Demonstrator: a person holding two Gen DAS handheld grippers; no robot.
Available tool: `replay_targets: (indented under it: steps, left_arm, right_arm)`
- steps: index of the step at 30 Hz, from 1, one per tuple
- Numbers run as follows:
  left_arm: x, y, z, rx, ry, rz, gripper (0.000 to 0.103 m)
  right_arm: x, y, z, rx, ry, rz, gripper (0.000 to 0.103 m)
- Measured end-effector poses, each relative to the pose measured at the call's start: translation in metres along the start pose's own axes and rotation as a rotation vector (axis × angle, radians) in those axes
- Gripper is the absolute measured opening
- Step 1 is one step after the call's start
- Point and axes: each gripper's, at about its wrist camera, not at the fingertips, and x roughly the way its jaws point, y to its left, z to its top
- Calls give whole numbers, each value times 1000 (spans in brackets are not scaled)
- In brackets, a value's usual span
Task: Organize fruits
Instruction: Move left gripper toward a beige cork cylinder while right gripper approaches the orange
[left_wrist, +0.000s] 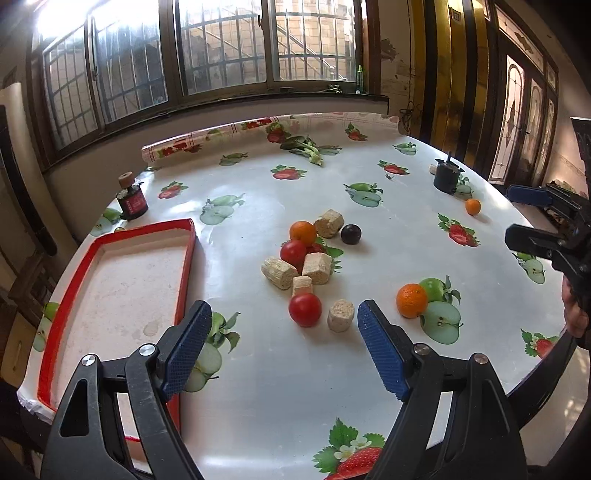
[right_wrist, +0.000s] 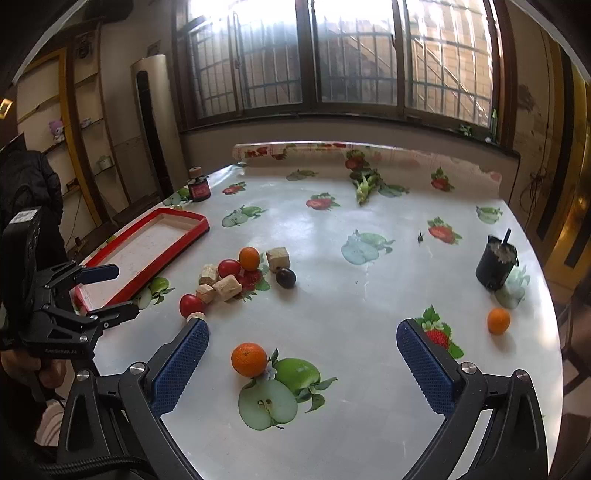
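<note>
My left gripper (left_wrist: 283, 308) hangs open over the table with nothing between its blue pads; a red tomato (left_wrist: 304, 309) lies just beyond its tips. Farther on sit a second tomato (left_wrist: 293, 253), an orange (left_wrist: 303, 232) and a dark plum (left_wrist: 350, 234) among several beige cork blocks (left_wrist: 317, 268). The empty red-rimmed tray (left_wrist: 188, 266) lies to the left. My right gripper (right_wrist: 302, 326) is open too, low over another orange (right_wrist: 249, 359) that rests on the cloth between its fingers, nearer the left one, untouched. A small orange (right_wrist: 498, 321) sits alone to the right.
A black cup with a stick (right_wrist: 496, 266) stands at the right, a dark jar with a cork lid (right_wrist: 198, 188) behind the tray. Green stalks (right_wrist: 365, 186) lie near the rolled-up cloth at the far edge. The round table's edge curves close on both sides.
</note>
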Motion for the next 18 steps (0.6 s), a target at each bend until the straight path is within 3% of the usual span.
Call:
replay_targets:
  steps: [3,6,18]
  left_arm:
    - [-11,5,4,18,-34,54,81]
    - [-20,4,6,26,-52,80,82]
    - [-32,-4,9,35,-74,89,82]
  right_arm:
    - [-5,21,0,-139,-12,-31,103]
    - [-6,34,0,-215,-11,-3,103]
    - [-6,49,-4,-295,14,65,103]
